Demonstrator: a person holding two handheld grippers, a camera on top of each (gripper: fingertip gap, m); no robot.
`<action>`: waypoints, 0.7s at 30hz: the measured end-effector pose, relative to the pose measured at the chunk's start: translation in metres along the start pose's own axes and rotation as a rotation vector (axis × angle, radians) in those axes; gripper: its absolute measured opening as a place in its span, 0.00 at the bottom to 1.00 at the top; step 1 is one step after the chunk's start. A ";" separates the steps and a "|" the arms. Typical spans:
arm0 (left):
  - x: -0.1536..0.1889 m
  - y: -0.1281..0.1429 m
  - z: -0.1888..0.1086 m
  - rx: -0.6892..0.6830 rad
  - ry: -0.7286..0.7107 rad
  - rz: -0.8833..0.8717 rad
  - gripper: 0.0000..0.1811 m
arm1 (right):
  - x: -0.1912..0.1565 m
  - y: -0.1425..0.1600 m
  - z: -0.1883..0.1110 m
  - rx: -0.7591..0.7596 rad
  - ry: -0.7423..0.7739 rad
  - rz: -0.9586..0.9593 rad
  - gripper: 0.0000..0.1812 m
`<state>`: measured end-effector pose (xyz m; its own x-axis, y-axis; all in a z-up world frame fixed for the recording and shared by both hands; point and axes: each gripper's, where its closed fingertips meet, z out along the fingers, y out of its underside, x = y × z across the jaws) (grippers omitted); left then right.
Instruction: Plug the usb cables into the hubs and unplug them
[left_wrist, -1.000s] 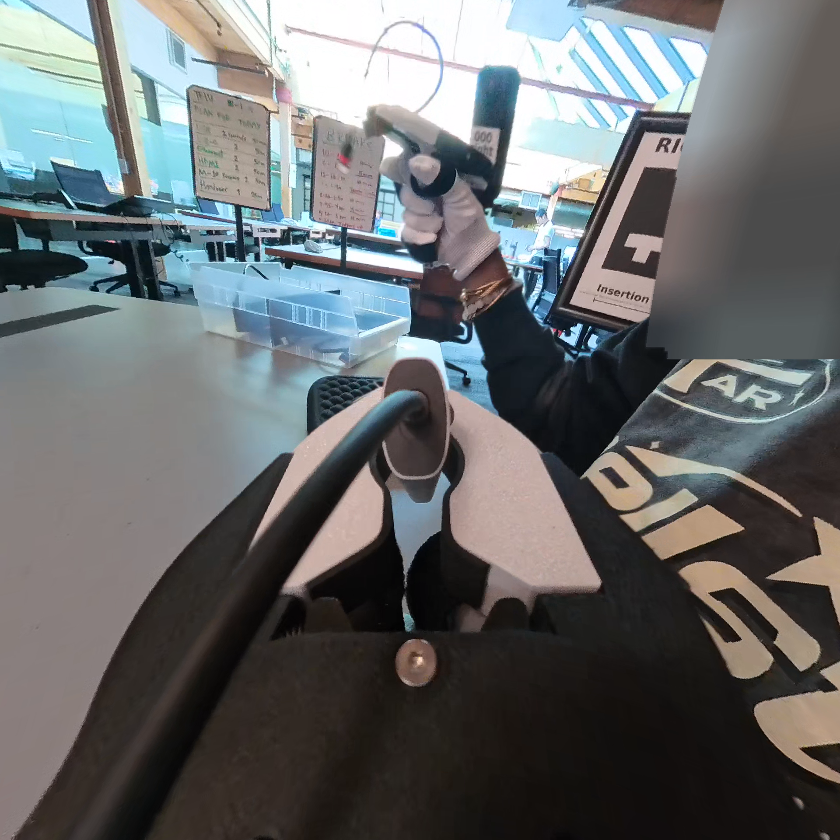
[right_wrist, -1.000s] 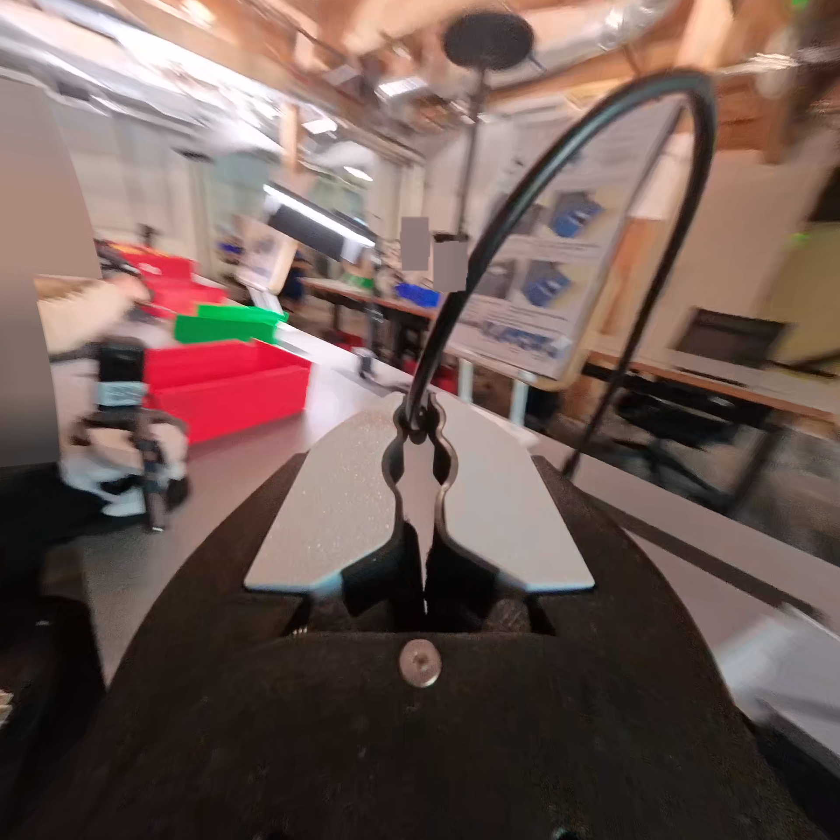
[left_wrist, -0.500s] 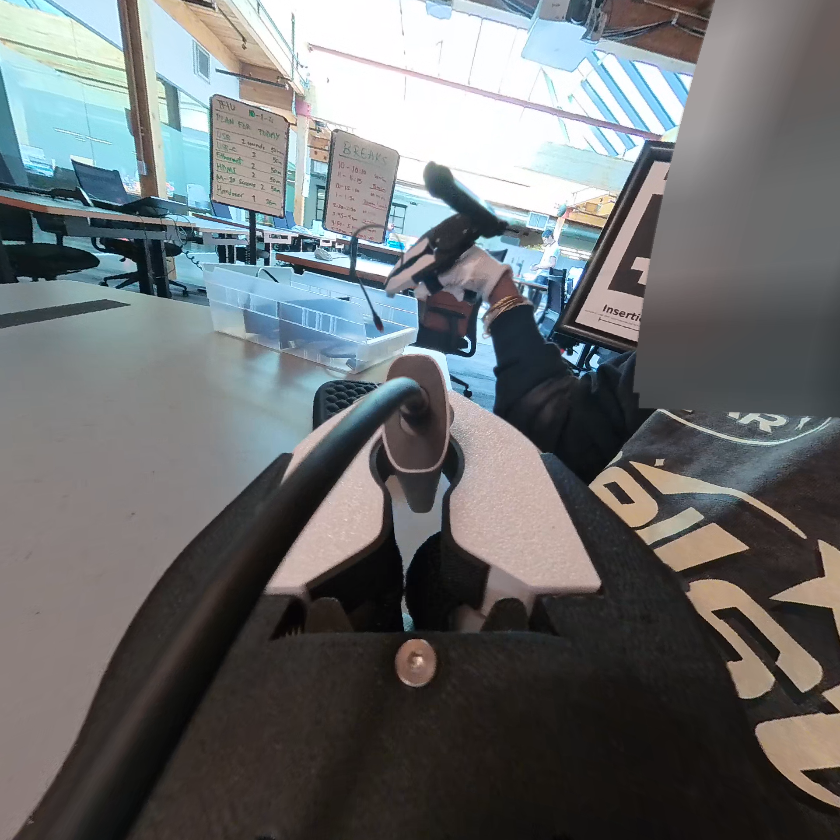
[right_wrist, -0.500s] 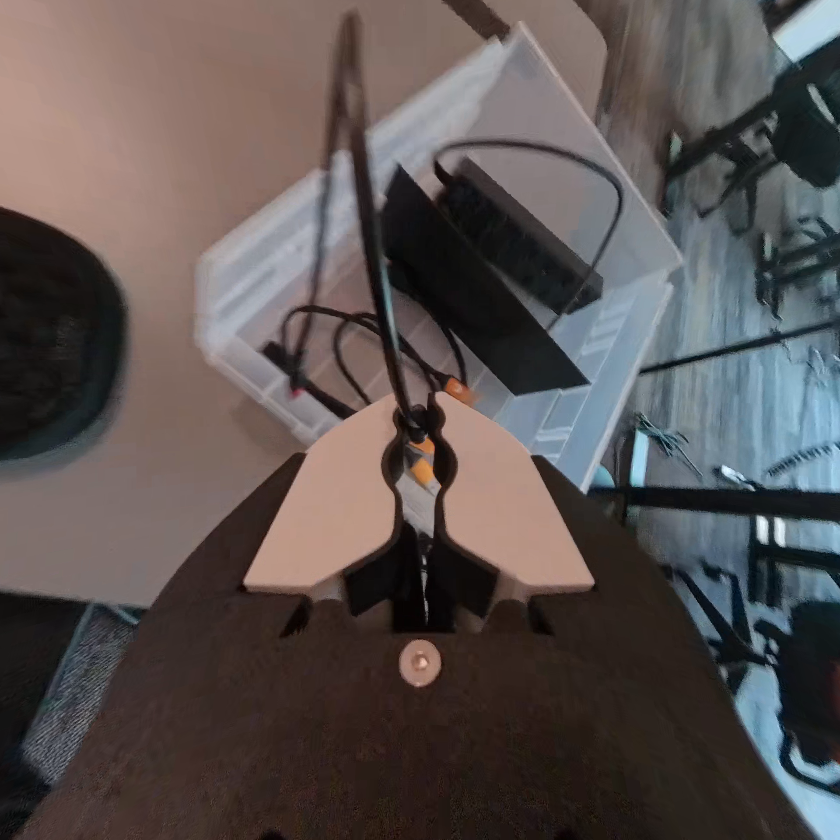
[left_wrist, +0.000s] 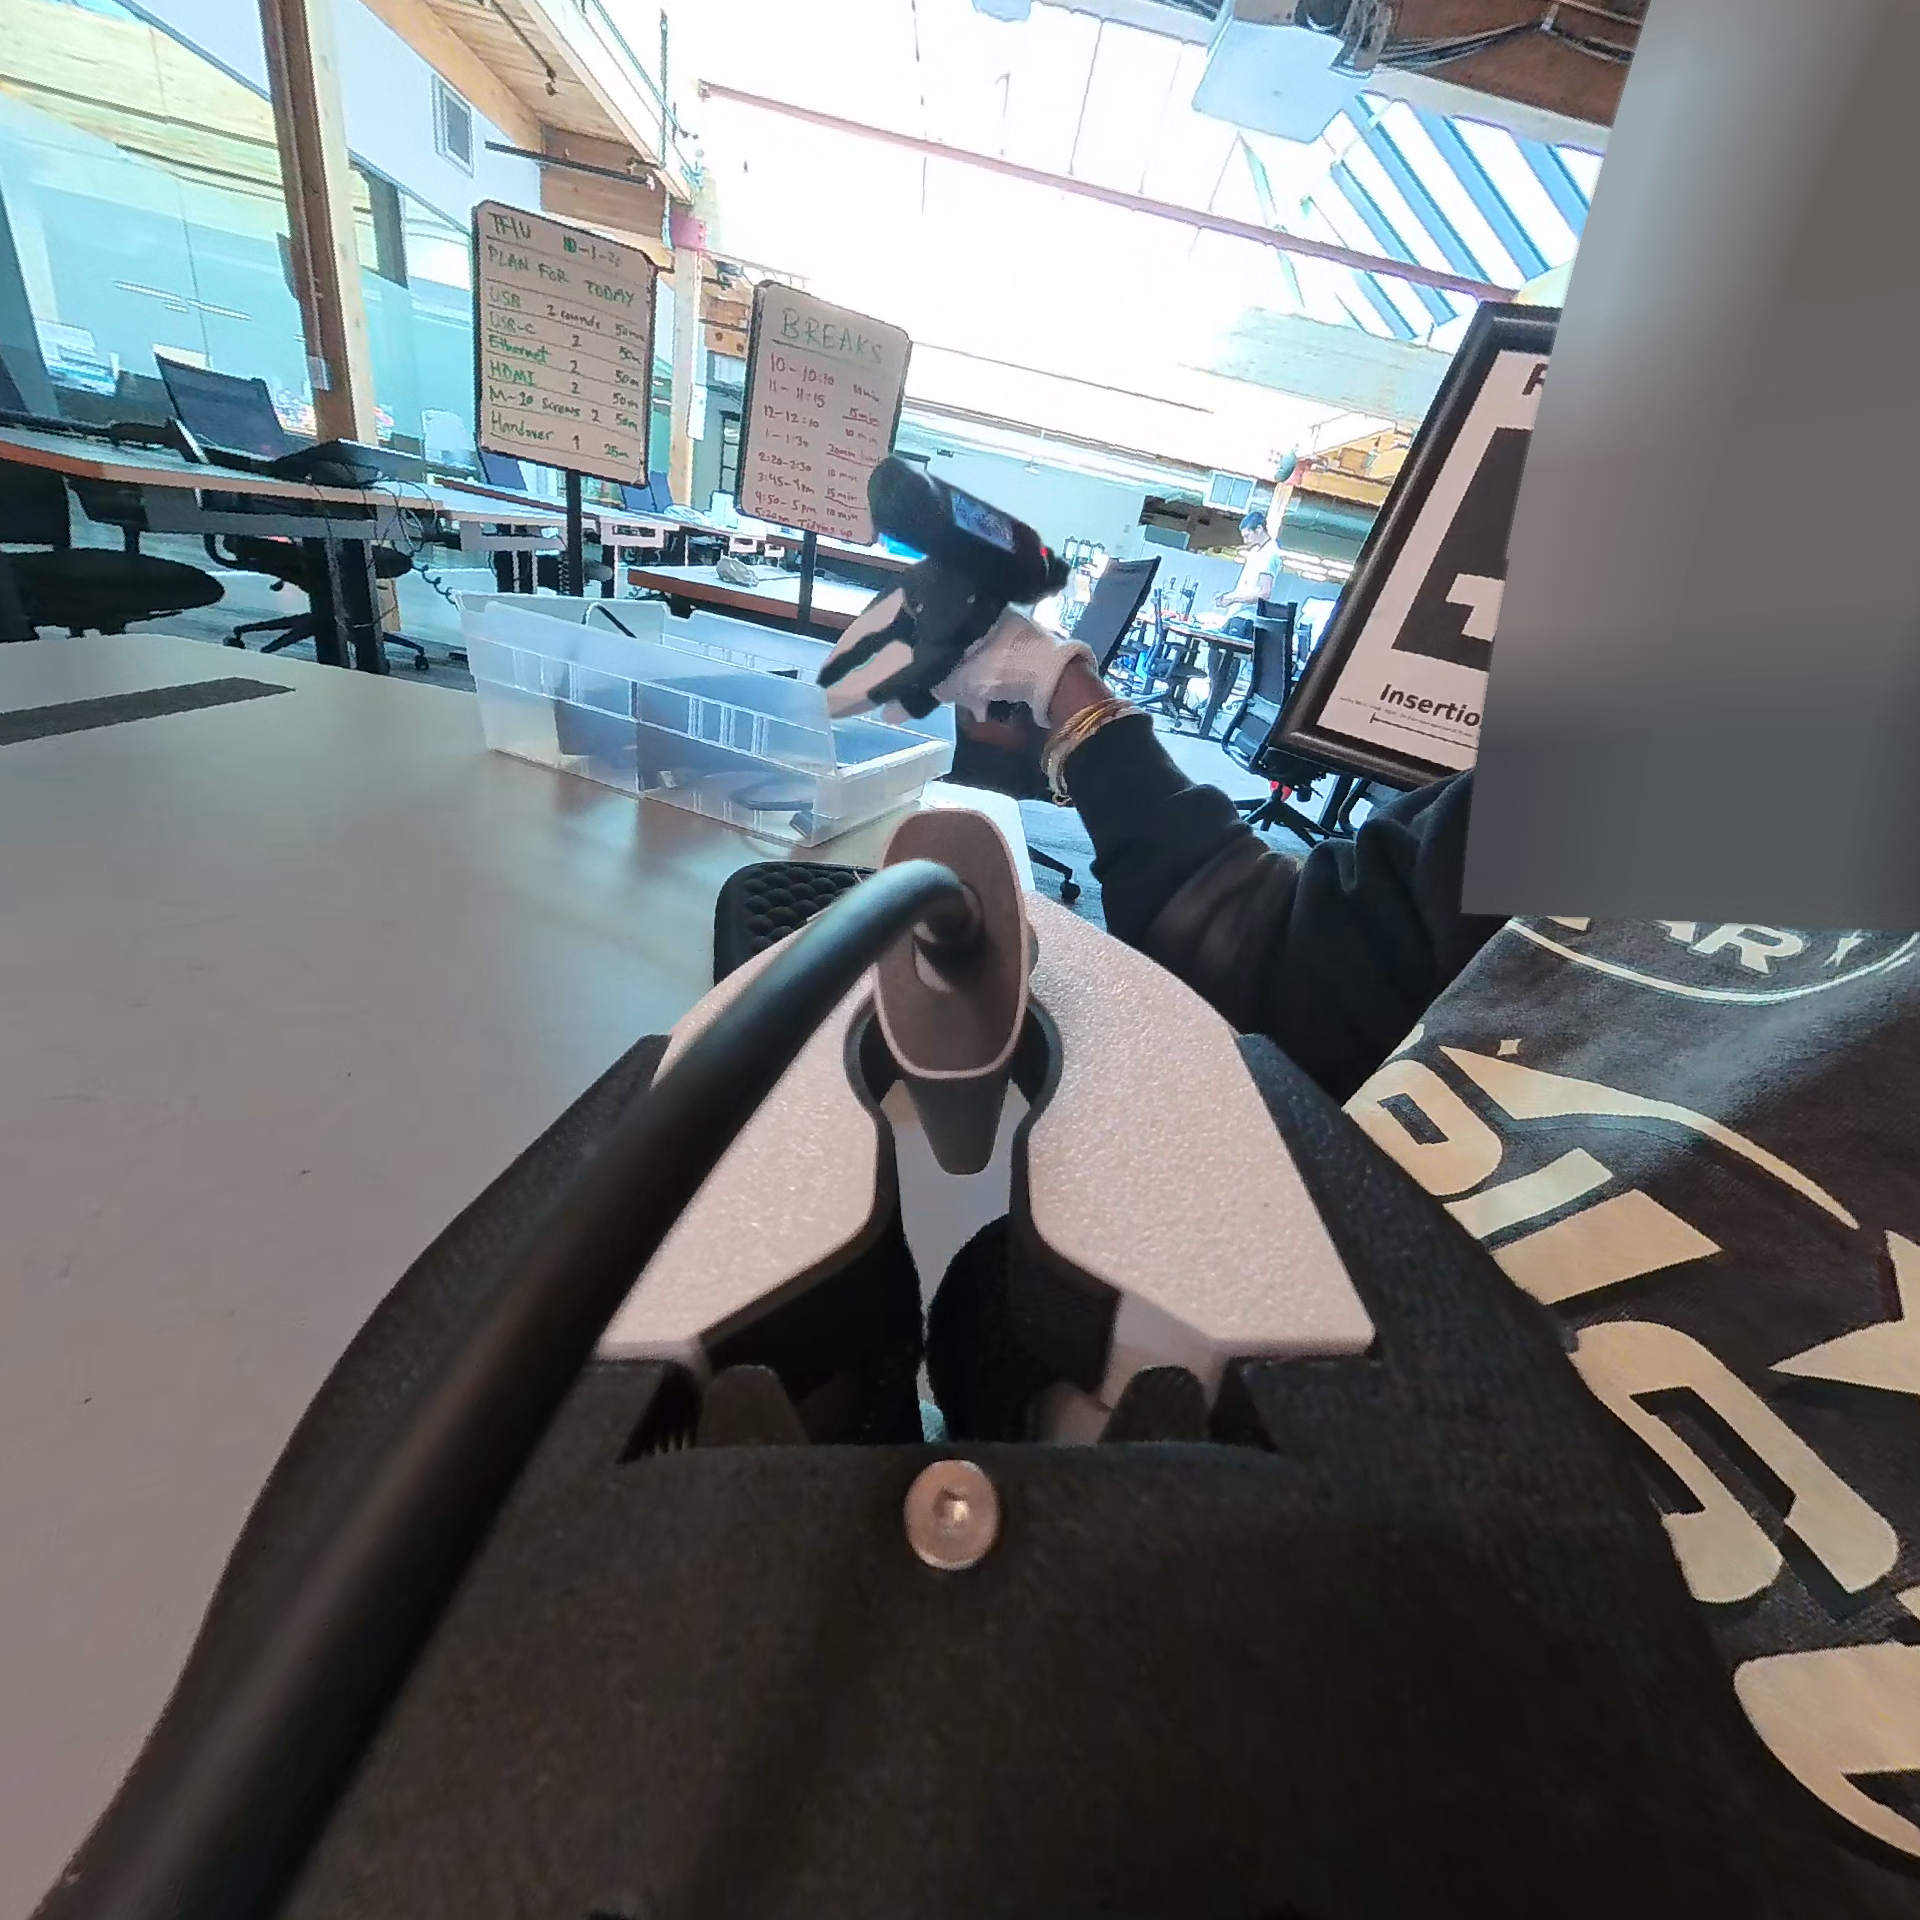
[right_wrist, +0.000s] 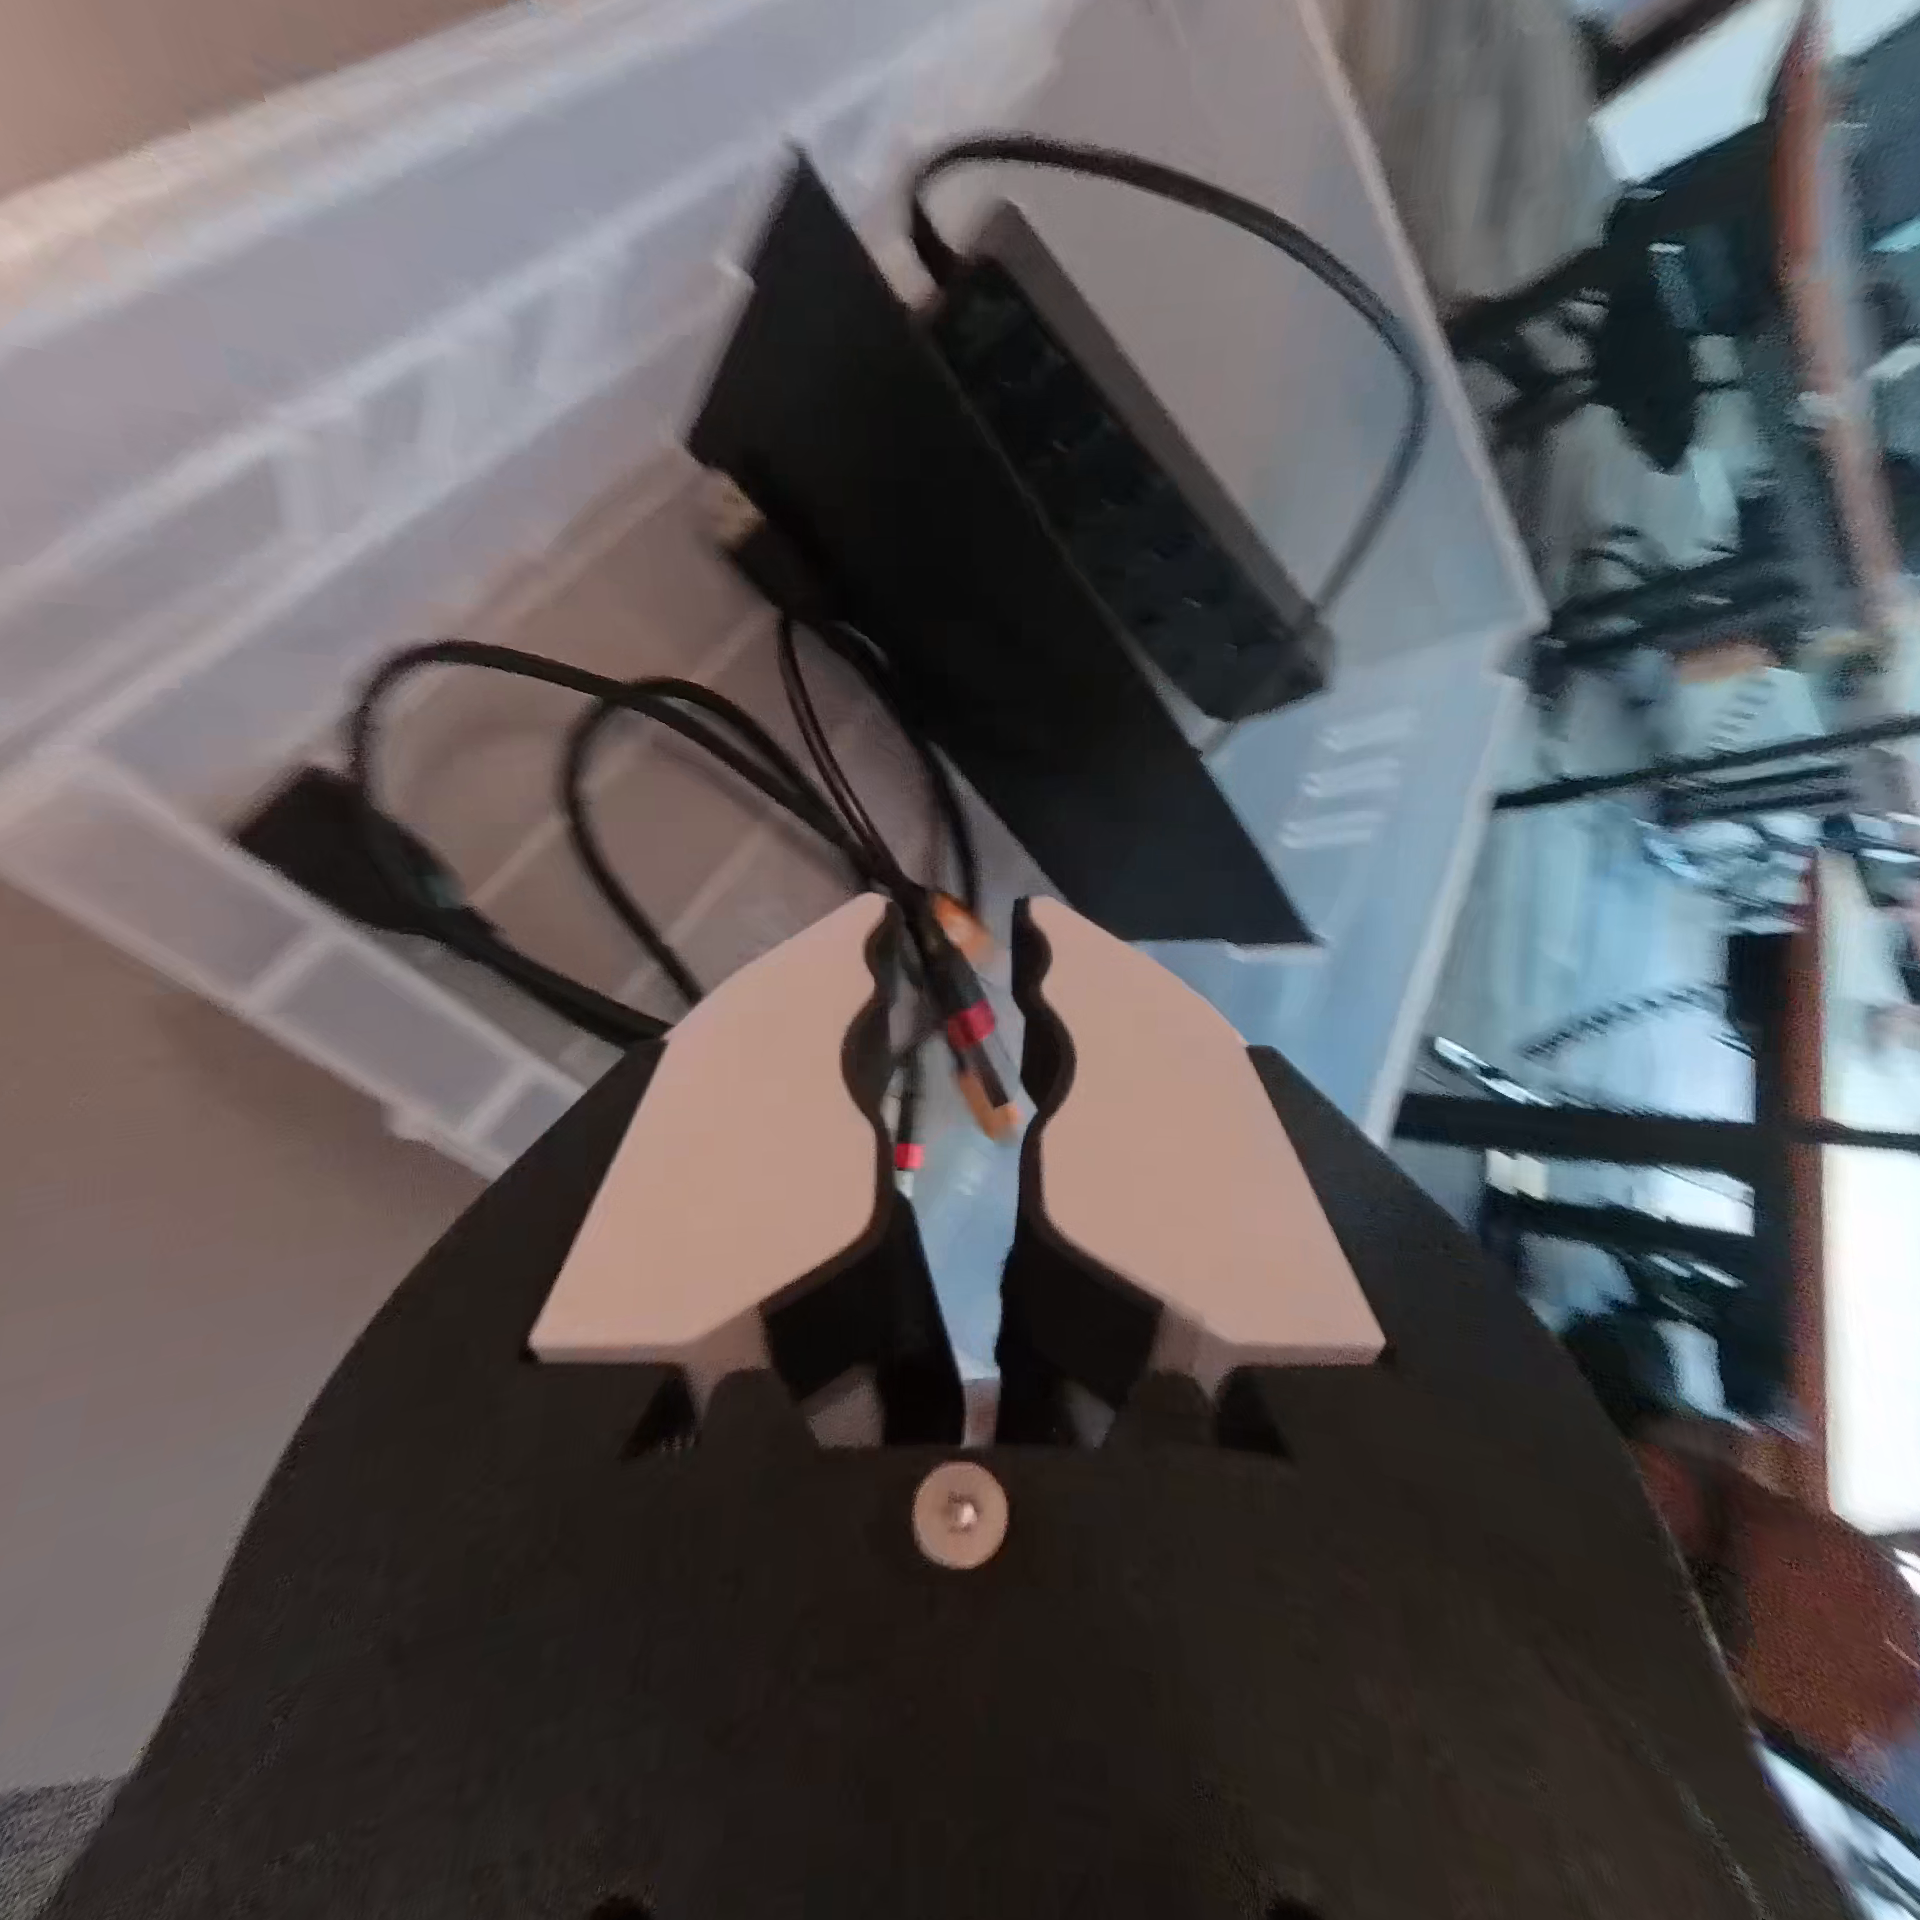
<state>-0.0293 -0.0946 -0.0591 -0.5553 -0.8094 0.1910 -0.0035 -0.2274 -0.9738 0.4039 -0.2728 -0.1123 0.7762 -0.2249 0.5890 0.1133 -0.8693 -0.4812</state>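
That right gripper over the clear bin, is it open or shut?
Open: the right gripper shows a clear gap between its tips, with loose cable ends visible through it.

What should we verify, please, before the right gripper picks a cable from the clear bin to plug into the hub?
1. Left gripper shut on the grey hub: ok.
2. Right gripper jaws apart, holding nothing: ok.
3. Right gripper over the clear bin: ok.
4. Red-and-orange plug in line with the finger gap: ok, though blurred.
5. Hub ports facing the right gripper: cannot tell.
6. Hub cable clear of the left gripper: not ok, it drapes across it.
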 end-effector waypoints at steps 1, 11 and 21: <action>0.000 0.000 0.000 0.001 -0.001 0.000 0.09 | -0.006 -0.007 -0.002 0.039 -0.048 0.031 0.13; -0.003 -0.002 -0.001 0.016 -0.013 -0.008 0.09 | -0.002 -0.118 -0.095 0.876 -0.182 0.297 0.80; -0.010 -0.022 -0.014 0.165 -0.077 0.033 0.09 | -0.107 -0.222 -0.251 1.510 -0.744 0.205 0.80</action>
<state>-0.0357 -0.0740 -0.0408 -0.4877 -0.8555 0.1739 0.1543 -0.2805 -0.9474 0.1403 -0.1663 0.0941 0.9044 0.3498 0.2443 0.0871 0.4090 -0.9084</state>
